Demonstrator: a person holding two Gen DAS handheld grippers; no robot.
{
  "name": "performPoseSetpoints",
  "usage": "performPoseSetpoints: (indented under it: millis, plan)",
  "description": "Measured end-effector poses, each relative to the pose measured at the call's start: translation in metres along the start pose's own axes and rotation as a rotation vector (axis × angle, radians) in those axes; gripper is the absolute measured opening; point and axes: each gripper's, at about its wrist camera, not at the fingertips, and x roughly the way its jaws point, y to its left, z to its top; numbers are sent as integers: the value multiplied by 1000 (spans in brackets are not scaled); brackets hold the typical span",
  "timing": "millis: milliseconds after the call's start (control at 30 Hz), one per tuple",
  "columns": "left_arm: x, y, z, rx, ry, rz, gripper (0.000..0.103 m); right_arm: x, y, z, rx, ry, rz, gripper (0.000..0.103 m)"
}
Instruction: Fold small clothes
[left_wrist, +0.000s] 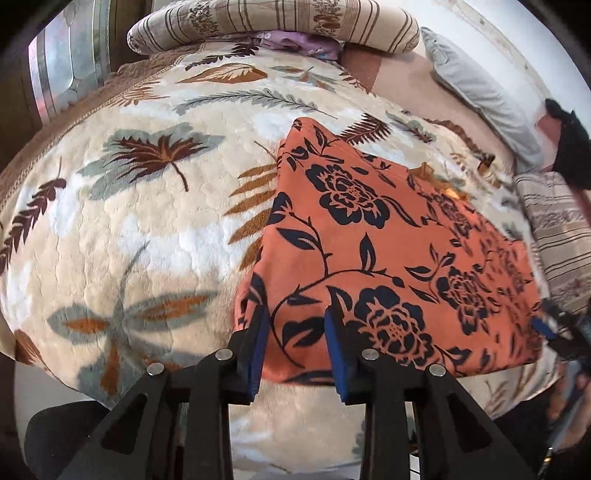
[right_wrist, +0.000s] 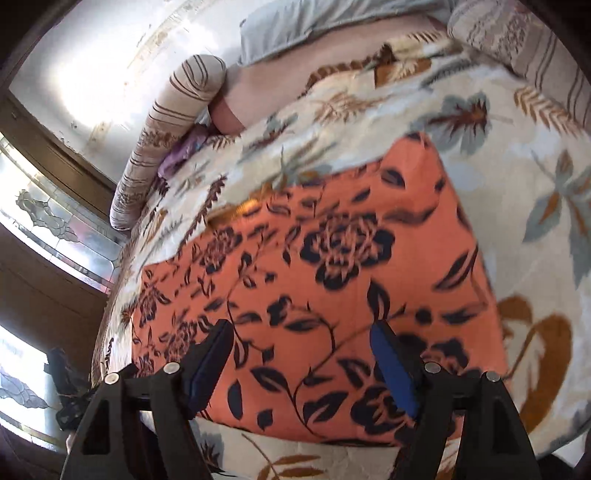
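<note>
We list a plush leaf-print blanket (left_wrist: 140, 229) (cream ground), a striped bolster (left_wrist: 273, 22) at its far edge, a grey pillow (left_wrist: 476, 88), and leaded-glass panels (right_wrist: 55, 218).

A folded garment (left_wrist: 388, 251) lies flat on the blanket (left_wrist: 147, 229) that covers the bed. In the left wrist view, a long pillow (left_wrist: 273, 22) lies across the bed's far end at twelve o'clock, a second pillow (left_wrist: 480, 88) at two o'clock, and another cushion (left_wrist: 554, 229) just beside the garment at three o'clock.
</note>
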Motion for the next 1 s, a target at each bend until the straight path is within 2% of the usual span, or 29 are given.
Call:
performPoseSetpoints:
  millis: [33,100,133,167,200,233,267,300,333,433,500,567,633,667,700,733,800,900,1000]
  plan:
    - [-5,2,0,-8,-11,-12,32,3,-2,-5,14,9,2,79]
    - [-13,3,4,-20,-15,-36,39,6,-10,-10,23,13,5,79]
    - [-15,4,7,-25,-25,-51,54,7,-12,-12,22,14,7,79]
    - [-17,3,11,-24,-47,-60,65,8,-13,-12,23,14,13,79]
    - [-15,0,14,-12,-65,-52,65,7,-17,-10,26,12,19,79]
    - [-8,-1,15,10,-48,-30,65,6,-21,-9,32,13,25,79]
    - [7,3,14,7,20,15,40,6,-23,-7,36,16,30,79]
    - [24,14,8,-41,98,46,26,5,-24,-8,39,18,35,79]
    - [24,26,2,-107,74,-6,29,4,-25,-8,40,20,38,79]
    - [10,18,6,-73,68,11,29,3,-29,-8,39,33,55,79]
    - [-2,7,20,-39,22,-13,31,4,-31,-7,40,38,62,79]
    - [-4,-6,44,2,-18,-45,54,6,-31,-7,38,41,63,80]
    - [11,-13,69,29,-23,-43,60,6,-30,-6,42,41,67,81]
    - [25,-12,78,32,4,-46,58,6,-31,-6,46,42,70,81]
    - [41,-6,83,26,44,-11,47,6,-32,-5,50,43,76,81]
    - [62,5,83,8,103,59,20,6,-33,-5,53,44,82,81]
    - [66,28,75,-104,87,-51,23,5,-36,-5,68,47,103,81]
    - [48,22,72,-78,41,20,23,3,-41,-4,86,58,122,81]
    - [32,10,75,-29,-3,37,23,-2,-35,7,85,58,148,81]
